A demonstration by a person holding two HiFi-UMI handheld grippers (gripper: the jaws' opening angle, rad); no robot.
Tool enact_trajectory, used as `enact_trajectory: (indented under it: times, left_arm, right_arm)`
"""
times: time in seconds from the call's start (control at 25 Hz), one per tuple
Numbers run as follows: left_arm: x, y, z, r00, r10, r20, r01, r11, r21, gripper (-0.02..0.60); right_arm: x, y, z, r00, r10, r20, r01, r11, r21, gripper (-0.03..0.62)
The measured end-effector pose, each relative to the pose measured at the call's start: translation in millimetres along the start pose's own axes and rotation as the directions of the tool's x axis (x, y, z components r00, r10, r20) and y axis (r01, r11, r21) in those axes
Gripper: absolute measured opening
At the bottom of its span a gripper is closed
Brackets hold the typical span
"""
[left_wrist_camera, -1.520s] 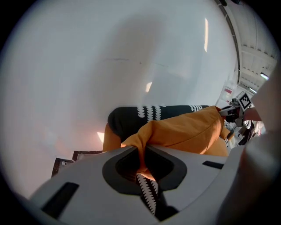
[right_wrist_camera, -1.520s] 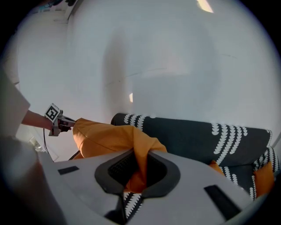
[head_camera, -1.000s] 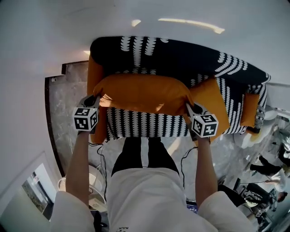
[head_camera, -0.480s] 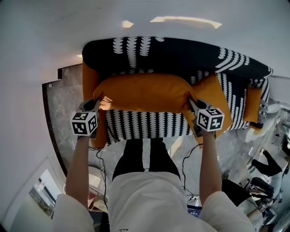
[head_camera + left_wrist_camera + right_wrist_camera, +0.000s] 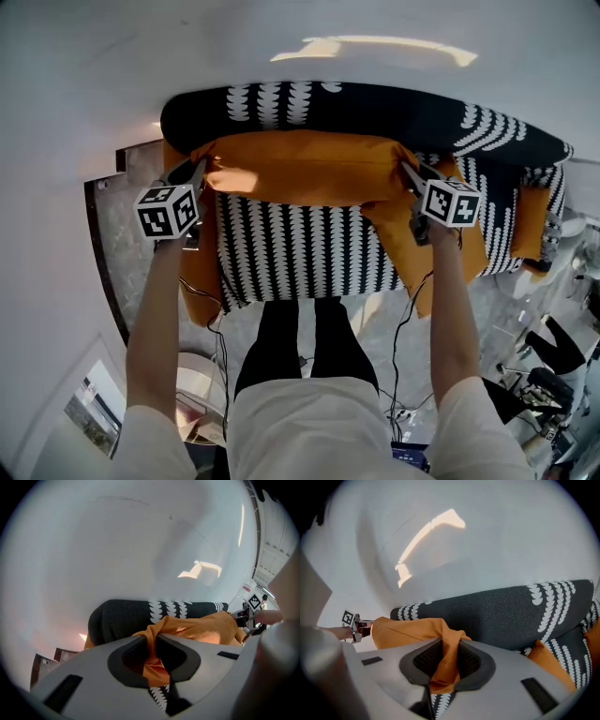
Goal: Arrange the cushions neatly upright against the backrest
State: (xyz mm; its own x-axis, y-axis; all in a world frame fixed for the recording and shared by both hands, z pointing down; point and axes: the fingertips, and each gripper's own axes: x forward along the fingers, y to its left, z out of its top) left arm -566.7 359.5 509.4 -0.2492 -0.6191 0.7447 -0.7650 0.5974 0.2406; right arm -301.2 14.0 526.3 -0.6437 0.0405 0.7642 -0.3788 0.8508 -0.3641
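Observation:
A long orange cushion (image 5: 300,167) stretches across the sofa's seat, up against the black backrest (image 5: 375,108) with its white pattern. My left gripper (image 5: 199,172) pinches the cushion's left corner. My right gripper (image 5: 409,174) pinches its right corner. In the left gripper view, orange fabric (image 5: 201,627) runs down between the jaws of the left gripper (image 5: 152,652). The right gripper view shows the same at the right gripper (image 5: 445,663), with the cushion (image 5: 408,630) stretching left. Both pairs of jaws are opening, and the fabric is still between their pads.
A second orange cushion (image 5: 441,253) lies tilted on the right of the striped seat (image 5: 300,248). Another one (image 5: 530,220) sits at the sofa's far right end, and one (image 5: 202,281) hangs at the left front. Cables trail on the marble floor (image 5: 131,244).
Both grippers have carried the long cushion away from me, from over the seat's front to the backrest. The striped seat now shows in front of it.

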Motion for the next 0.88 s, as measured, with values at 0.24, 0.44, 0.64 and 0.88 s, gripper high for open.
enact_trajectory:
  times: [0.24,0.44,0.64,0.88]
  left_arm:
    - [46,2,31,0.999,0.031,0.028,-0.033,0.998,0.046,0.060]
    - [51,5,33,0.999,0.025,0.027,-0.026,0.999,0.047,0.081]
    - [40,4,25,1.000,0.003,0.002,-0.003,0.999,0.054,0.142]
    - [38,-1,29,0.999,-0.004,-0.043,0.007,0.998,0.068,0.185]
  right_arm:
    - [31,-30,32,0.998,-0.045,0.033,0.045,0.999,0.004,0.092]
    - [38,-42,39,0.996,-0.065,0.069,0.064,0.998,0.006,0.149]
    - [17,-60,41,0.987,-0.105,0.121,0.105,0.994,0.006,0.293]
    - [-3,-65,54,0.981,-0.125,0.149,0.132,0.990,-0.038,0.295]
